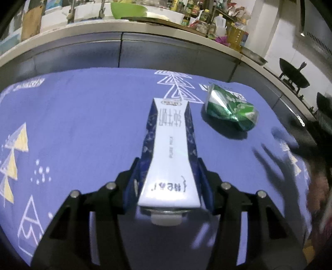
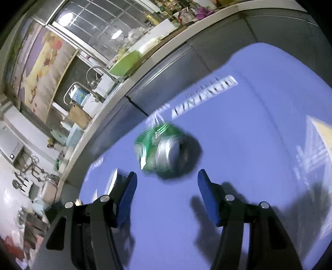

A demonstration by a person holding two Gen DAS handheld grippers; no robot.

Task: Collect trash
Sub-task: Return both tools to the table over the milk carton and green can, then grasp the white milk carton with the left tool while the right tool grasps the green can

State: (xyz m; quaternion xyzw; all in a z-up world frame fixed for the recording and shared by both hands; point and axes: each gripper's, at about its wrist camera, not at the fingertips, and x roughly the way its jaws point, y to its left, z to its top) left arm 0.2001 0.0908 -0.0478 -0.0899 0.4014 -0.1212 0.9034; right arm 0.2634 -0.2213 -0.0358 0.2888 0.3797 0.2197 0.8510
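A white and dark blue milk carton (image 1: pixel 169 133) lies lengthwise on the purple patterned tablecloth (image 1: pixel 83 116), with its capped end toward the camera. My left gripper (image 1: pixel 168 160) is shut on it; the blue pads press its two sides, which are pinched inward. A crushed green drink can (image 1: pixel 230 108) lies on the cloth just right of the carton's far end. In the right wrist view the same can (image 2: pixel 164 147) is blurred, lying just beyond the fingertips of my right gripper (image 2: pixel 167 172). That gripper is open with nothing between its pads.
Grey cabinet fronts (image 1: pixel 145 54) rise just past the table's far edge. The counter above holds a green bowl (image 1: pixel 128 10) and several bottles (image 1: pixel 220 25). A black wok (image 1: pixel 292 74) sits on a stove at the right. Dark blurred shadows (image 1: pixel 278 166) fall across the cloth's right side.
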